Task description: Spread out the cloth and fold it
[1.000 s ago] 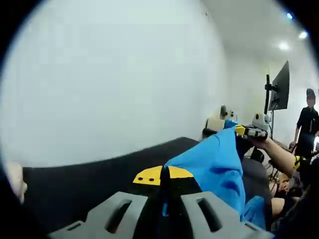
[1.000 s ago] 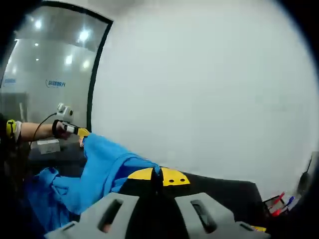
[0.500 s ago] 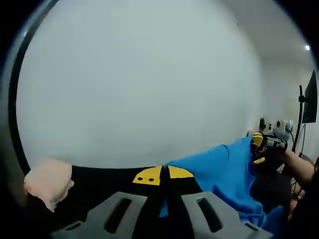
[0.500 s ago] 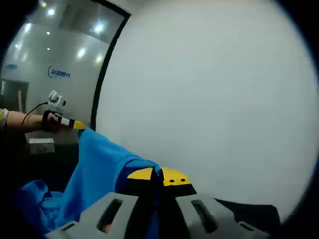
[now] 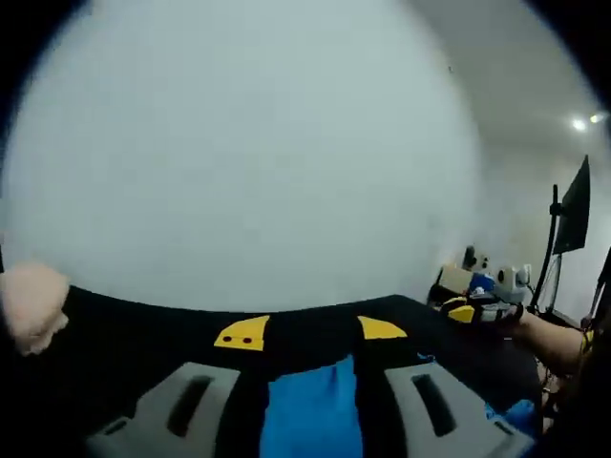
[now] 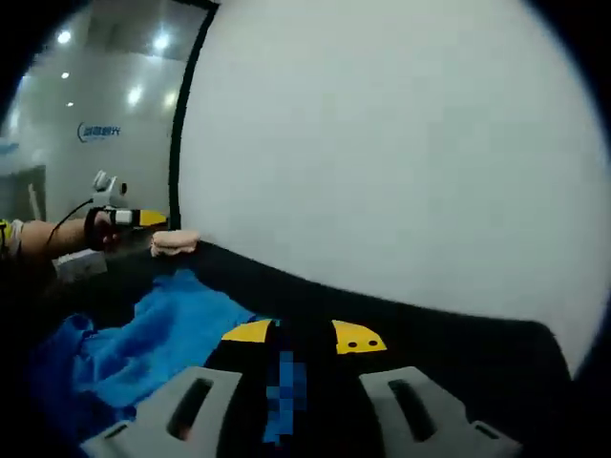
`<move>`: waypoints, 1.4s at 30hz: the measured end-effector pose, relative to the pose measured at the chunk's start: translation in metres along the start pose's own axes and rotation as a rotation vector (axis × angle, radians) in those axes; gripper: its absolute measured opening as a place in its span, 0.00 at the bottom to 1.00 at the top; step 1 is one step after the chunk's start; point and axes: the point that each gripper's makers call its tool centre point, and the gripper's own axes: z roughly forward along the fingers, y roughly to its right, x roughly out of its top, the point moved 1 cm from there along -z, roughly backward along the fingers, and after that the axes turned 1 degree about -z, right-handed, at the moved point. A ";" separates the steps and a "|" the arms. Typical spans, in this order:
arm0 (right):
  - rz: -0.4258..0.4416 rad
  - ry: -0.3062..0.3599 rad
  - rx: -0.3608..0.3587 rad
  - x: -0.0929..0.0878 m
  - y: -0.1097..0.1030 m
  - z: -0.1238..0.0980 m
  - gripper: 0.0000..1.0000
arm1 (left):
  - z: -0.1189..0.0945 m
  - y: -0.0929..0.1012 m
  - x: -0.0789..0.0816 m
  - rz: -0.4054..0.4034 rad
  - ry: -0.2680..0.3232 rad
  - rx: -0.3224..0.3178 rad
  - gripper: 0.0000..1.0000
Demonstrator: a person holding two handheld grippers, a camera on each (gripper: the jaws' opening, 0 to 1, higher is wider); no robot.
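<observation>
Blue cloth [image 6: 143, 339] lies bunched on the black table [image 6: 449, 343], so by my read the spread is not done and no fold is started. In the right gripper view it sits as a rumpled heap left of your right gripper [image 6: 304, 336], with a strip of it showing in the gap between the jaws. Those jaws stand parted; I can't tell whether that strip is pinched or just lying under them. In the left gripper view, your left gripper [image 5: 310, 332] also has its jaws apart, with blue cloth [image 5: 310, 415] showing between them low down; it looks like nothing is clamped there. Your right gripper [image 5: 473, 307] shows far right in that view, and your left gripper [image 6: 129, 218] shows at the left of the right gripper view, both well apart from each other. Cloth's long axis looks to run between your two grippers, across the table, but it's too crumpled to call an edge direction. A pale pink bundle [image 6: 174, 242] sits at the far table edge. Left to do: pull it flat, then fold.
</observation>
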 end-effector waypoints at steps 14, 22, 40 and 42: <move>0.073 -0.167 0.099 -0.084 -0.028 0.012 0.27 | 0.123 0.041 -0.133 -0.016 -0.330 0.029 0.16; 0.073 -0.123 0.054 -0.082 -0.024 0.013 0.02 | 0.102 0.043 -0.094 0.025 -0.219 0.040 0.01; -0.513 0.489 -0.274 0.326 -0.014 -0.059 0.01 | 0.022 0.101 0.231 0.185 0.446 0.028 0.01; -0.571 0.560 -0.229 0.341 -0.042 -0.065 0.01 | 0.006 0.115 0.250 0.239 0.486 0.028 0.01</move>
